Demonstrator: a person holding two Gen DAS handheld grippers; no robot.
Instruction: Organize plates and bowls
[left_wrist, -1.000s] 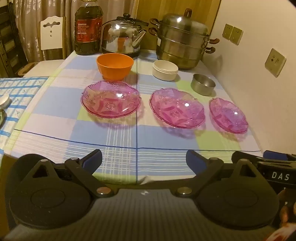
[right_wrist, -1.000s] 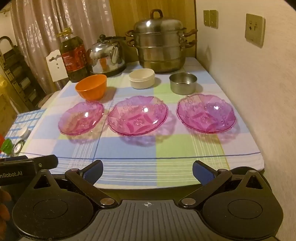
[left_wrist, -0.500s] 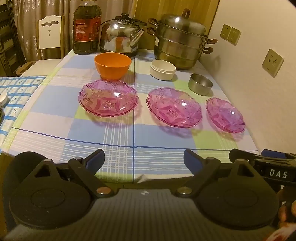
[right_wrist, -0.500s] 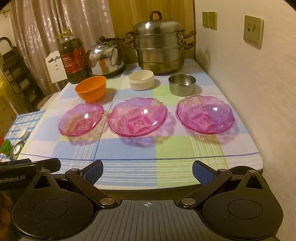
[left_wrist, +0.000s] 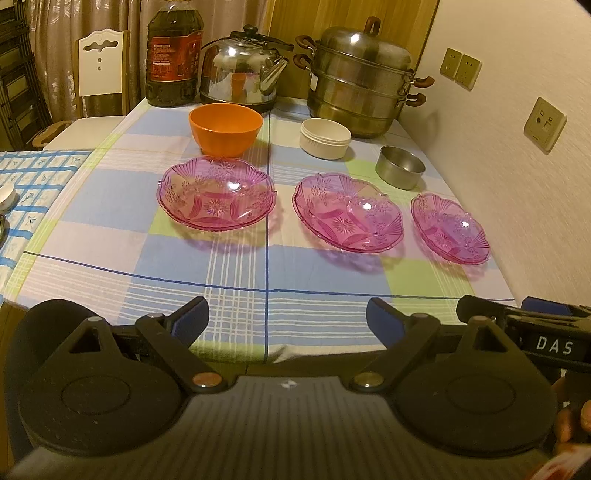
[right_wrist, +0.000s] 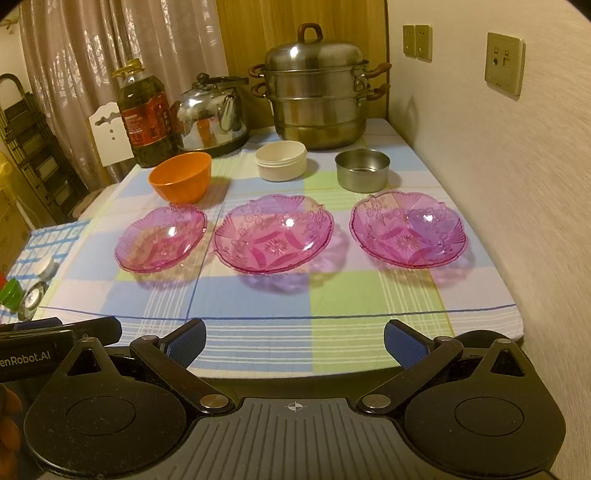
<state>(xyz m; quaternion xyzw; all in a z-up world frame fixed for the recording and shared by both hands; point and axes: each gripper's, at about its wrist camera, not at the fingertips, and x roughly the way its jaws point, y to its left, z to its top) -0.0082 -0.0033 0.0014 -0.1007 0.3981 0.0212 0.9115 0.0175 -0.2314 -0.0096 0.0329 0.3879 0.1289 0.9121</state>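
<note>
Three pink glass plates lie in a row on the checked tablecloth: the left plate (left_wrist: 216, 194) (right_wrist: 160, 238), the middle plate (left_wrist: 347, 218) (right_wrist: 274, 233) and the right plate (left_wrist: 450, 227) (right_wrist: 408, 229). Behind them stand an orange bowl (left_wrist: 225, 128) (right_wrist: 181, 181), a white bowl (left_wrist: 325, 137) (right_wrist: 281, 160) and a small steel bowl (left_wrist: 400, 171) (right_wrist: 362, 170). My left gripper (left_wrist: 288, 319) hangs open over the table's front edge, nothing between its fingers. My right gripper (right_wrist: 295, 341) is open too, at the same edge, and empty.
At the back stand an oil bottle (left_wrist: 171, 55), a steel kettle (left_wrist: 242, 66) and a stacked steel steamer pot (left_wrist: 364, 77). A wall (right_wrist: 498, 184) with sockets runs along the right side. A second table (left_wrist: 33, 184) with small jars adjoins on the left, a white chair (left_wrist: 98, 70) behind it.
Both grippers shifted only slightly; the left wrist view slid a little to the left and the right wrist view drew back a touch. Nothing on the table moved.
</note>
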